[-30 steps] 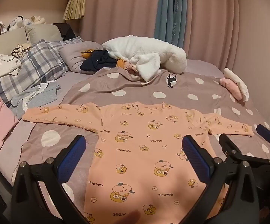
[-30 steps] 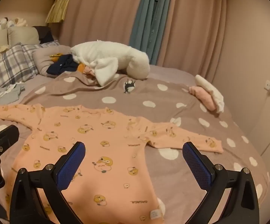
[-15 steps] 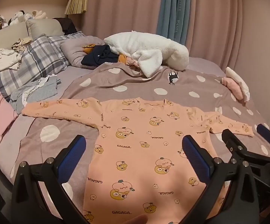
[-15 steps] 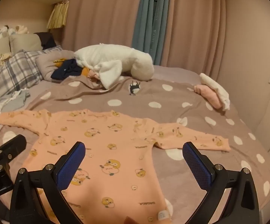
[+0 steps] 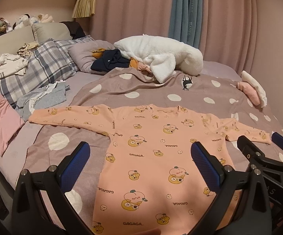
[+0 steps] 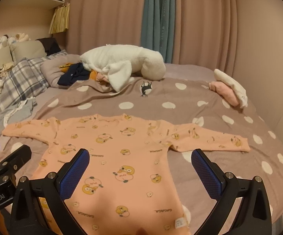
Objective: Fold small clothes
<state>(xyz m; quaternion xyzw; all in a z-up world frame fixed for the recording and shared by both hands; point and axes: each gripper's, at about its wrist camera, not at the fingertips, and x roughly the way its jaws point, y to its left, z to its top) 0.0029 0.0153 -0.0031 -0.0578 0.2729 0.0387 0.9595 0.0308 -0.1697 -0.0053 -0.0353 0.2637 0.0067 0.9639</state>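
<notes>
Both tools released above the spread garment; no fold started.

The peach onesie [image 5: 161, 156] lies flat on the dotted blanket [image 5: 161, 96] on the bed, both sleeves out to the sides. Risks, as I judge them: pinching blanket along with the thin fabric, so the fold drags the cover; gripping a sleeve [image 6: 210, 137] only by its cuff, so it twists instead of lying across the chest; uneven pull from my two sides skewing the body. My left tool [image 5: 139, 168] hovers over the lower body, jaws wide apart, empty. My right tool [image 6: 140, 173] hangs level beside it, nearer the right sleeve, also spread and empty.
</notes>
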